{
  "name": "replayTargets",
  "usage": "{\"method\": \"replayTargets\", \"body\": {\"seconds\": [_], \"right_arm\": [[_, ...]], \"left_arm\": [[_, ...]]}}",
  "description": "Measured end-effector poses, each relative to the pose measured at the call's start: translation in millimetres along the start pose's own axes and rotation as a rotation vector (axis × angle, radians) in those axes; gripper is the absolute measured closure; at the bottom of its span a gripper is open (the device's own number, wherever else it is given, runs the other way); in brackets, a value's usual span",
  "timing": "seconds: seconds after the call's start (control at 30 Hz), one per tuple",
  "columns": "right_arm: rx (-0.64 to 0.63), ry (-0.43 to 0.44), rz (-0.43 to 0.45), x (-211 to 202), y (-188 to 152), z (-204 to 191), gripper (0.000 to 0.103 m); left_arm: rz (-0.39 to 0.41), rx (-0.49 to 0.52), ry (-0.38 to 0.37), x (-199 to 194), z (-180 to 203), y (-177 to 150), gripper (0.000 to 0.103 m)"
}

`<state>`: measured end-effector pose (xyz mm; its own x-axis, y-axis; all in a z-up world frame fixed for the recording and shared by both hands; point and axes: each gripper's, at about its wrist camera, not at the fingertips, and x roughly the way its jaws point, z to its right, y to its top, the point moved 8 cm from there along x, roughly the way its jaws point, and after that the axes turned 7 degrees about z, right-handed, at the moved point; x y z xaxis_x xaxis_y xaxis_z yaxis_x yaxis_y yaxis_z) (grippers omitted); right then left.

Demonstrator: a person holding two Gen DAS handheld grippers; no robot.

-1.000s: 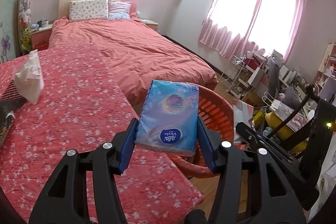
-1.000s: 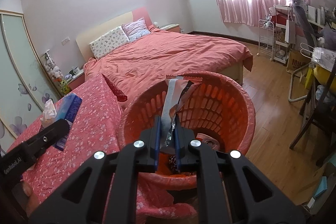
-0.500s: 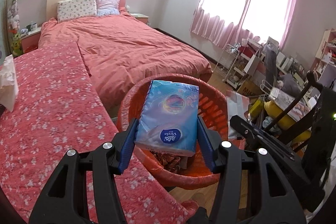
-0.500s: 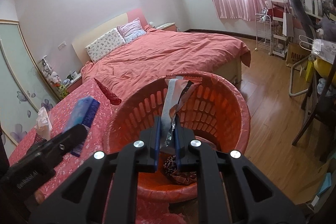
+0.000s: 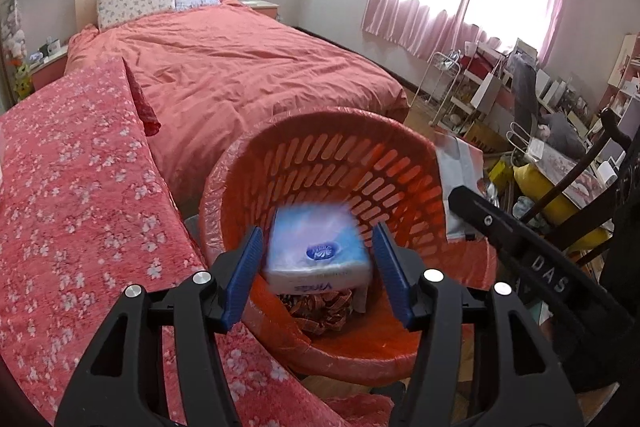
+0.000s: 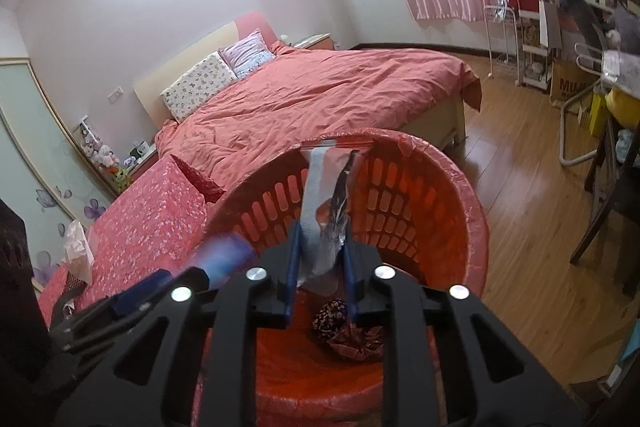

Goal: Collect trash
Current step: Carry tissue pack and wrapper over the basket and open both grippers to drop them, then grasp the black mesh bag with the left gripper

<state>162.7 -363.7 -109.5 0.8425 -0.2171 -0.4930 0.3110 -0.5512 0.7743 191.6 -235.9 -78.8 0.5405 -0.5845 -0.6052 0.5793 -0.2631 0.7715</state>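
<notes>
**Tissue pack loose over the basket**

Tissue pack (image 5: 318, 251) sits blurred between the parted jaws of the left gripper (image 5: 318, 273), a gap on each side, over the open orange basket (image 5: 340, 163). Its long axis runs away from the camera, logo end nearest. The far end is smeared, so its tilt is hard to judge. The right gripper (image 6: 320, 263) has just been opening; the silver wrapper (image 6: 326, 223) stands upright between its jaws above the basket, and whether the pads press it I cannot tell. The wrapper's lower end is hidden.
</notes>
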Motion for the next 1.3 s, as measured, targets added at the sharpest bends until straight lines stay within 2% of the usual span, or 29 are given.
{"method": "replayTargets", "body": {"seconds": [0.07,0.23,0.6,0.97,1.3], "right_arm": [[0.007,-0.003,-0.005,2.5,0.0,2.3,0.077],[0.002,-0.024,-0.004,2.5,-0.9,7.4,0.062],[-0.035,-0.028,-0.006,-6.7,-2.6,-8.4,0.057],[-0.139,0.034,-0.019,-21.5,-13.6,-75.0,0.057],[-0.24,0.124,-0.067,-24.6,-43.9,-154.9,0.057]], "left_arm": [[-0.006,0.001,0.01,1.2,-2.3,-1.1,0.045],[-0.003,-0.016,0.053,-4.0,-17.1,-1.8,0.045],[0.025,-0.021,0.148,-35.5,-56.7,-3.2,0.043],[0.065,-0.079,0.259,-87.5,-119.4,-5.8,0.043],[0.12,-0.189,0.422,-153.9,-214.7,-10.4,0.043]]}}
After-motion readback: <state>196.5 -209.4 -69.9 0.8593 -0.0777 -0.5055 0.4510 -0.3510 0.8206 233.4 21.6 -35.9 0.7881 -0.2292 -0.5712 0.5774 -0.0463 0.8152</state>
